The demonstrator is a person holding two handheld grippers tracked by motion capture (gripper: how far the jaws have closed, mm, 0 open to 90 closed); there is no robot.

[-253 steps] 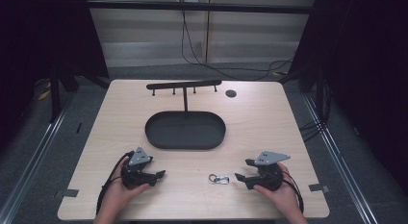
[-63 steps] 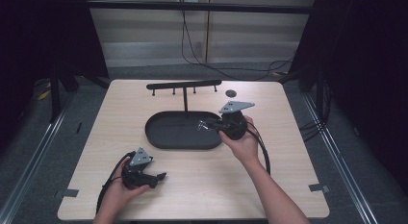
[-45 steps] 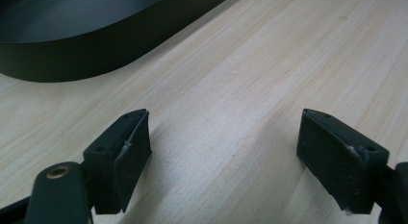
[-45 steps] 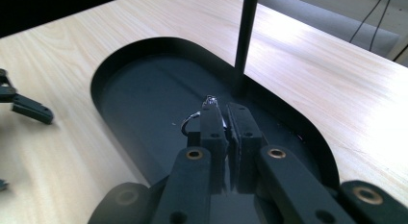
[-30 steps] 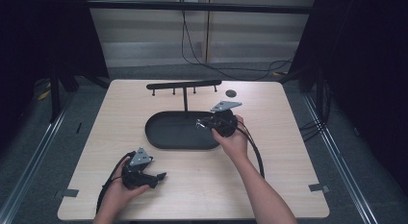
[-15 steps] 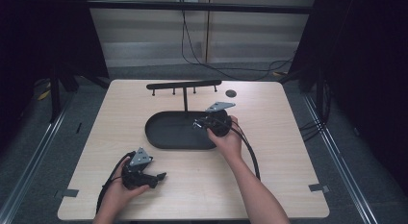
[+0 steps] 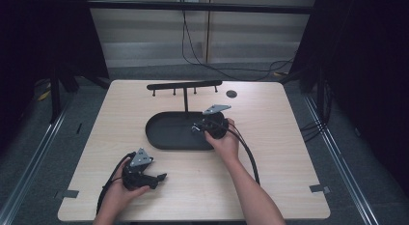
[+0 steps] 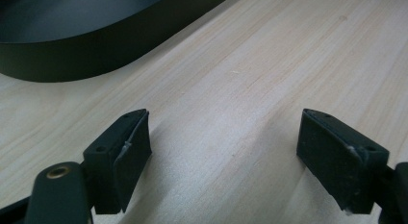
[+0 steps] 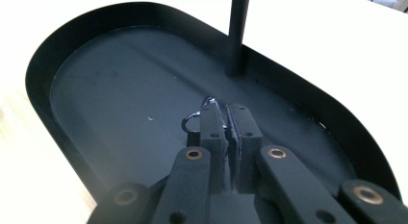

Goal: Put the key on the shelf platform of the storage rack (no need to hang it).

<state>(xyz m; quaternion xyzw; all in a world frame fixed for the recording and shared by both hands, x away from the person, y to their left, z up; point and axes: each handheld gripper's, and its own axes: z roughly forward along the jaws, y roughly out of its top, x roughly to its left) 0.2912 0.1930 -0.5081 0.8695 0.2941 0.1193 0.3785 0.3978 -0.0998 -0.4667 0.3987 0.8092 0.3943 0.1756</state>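
There, metal clip (image 9: 198, 119) between right tool (image 9: 225, 119) jaws.

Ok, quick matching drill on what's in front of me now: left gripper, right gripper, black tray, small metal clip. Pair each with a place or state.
Things:
1. left gripper
2. right gripper
3. black tray
4. small metal clip

States:
A. pinched between shut jaws
B. jaws wide apart above bare table
C. oval, with an upright post rising from it
D. jaws closed, held over the tray

Pairs: 1-B, 2-D, 3-C, 4-A
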